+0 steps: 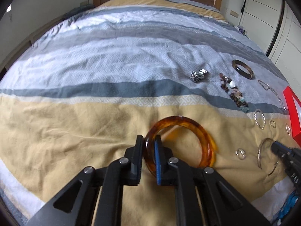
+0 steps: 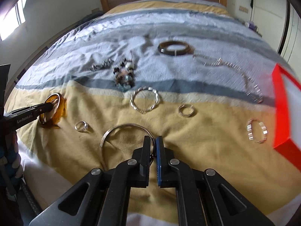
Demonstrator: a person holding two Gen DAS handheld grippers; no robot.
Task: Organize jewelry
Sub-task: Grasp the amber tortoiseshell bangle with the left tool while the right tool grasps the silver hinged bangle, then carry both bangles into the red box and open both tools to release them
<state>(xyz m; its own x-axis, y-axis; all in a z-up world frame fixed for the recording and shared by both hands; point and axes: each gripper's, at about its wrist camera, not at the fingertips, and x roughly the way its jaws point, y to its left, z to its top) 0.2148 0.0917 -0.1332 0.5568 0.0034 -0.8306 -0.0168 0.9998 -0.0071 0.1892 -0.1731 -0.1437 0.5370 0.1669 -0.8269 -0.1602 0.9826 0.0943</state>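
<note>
Gripping on both sides: left gripper (image 1: pixel 148 141) closed narrow across the near-left rim of the amber bangle (image 1: pixel 188 126), one finger outside the ring, the blue-padded one inside; right gripper (image 2: pixel 152 141) pinched near-shut on the thin wire of the large silver hoop (image 2: pixel 124 127) at its near-right arc. Both pieces low over the tan band of the striped bedspread (image 1: pixel 75 128), contact with the cloth not determinable. Red box (image 2: pixel 280 113), judged the likely receptacle, at far right of both views, open side not clearly shown. Right gripper nearer to it by a wide margin; left well apart, with the hoop and right gripper between. Lying between hoop and box: a faceted silver bracelet (image 2: pixel 256 130) just beside the box wall, a small silver ring (image 2: pixel 186 110) further back. Also noted: twisted silver bangle (image 2: pixel 144 100) ahead of the hoop, small ring (image 2: pixel 81 126) to its left, beaded strand (image 2: pixel 124 75), dark bangle (image 2: pixel 174 50) and silver chain (image 2: pixel 235 69) on the grey-white stripes. Judged risk: hoop hanging broad and flat from one thin point, liable to swing and snag the faceted bracelet on a low rightward carry. Right-wrist view motion-blurred at the edges.
</note>
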